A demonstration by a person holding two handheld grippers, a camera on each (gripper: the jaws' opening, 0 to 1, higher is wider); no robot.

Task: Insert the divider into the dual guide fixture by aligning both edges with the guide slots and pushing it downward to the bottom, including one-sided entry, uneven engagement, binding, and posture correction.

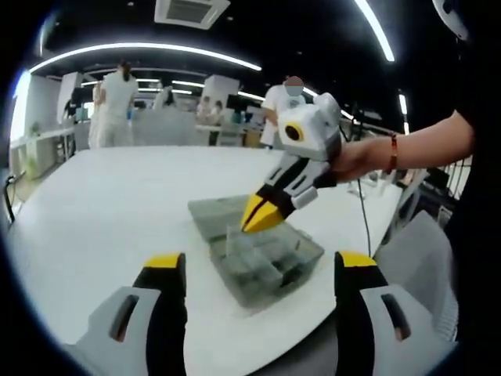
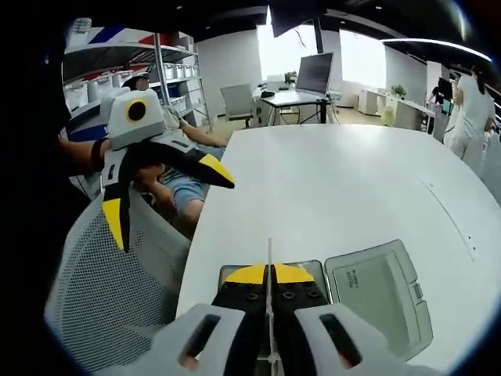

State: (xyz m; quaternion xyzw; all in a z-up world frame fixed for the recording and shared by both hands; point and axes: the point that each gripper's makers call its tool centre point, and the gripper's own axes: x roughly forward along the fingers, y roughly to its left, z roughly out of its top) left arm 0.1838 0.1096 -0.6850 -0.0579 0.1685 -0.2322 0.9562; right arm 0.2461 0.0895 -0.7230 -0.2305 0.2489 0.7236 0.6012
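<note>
My right gripper (image 2: 268,274) pinches the thin divider (image 2: 269,254) above the compartment box (image 1: 258,254); my left gripper (image 1: 262,262) gapes, unloaded.

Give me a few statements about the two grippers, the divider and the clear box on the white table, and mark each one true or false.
1. The right gripper has its jaws shut on a thin clear divider. True.
2. The left gripper is clamped on the box. False: its jaws stand wide apart with nothing between them.
3. The compartment box has its lid swung open and lying flat beside it. True.
4. The box sits on a dark wooden bench. False: it rests on a white table.
5. In the left gripper view, the right gripper's yellow tips hang just above the box's compartments. True.
6. The divider lies flat on the table. False: it stands on edge between the right jaws.
</note>
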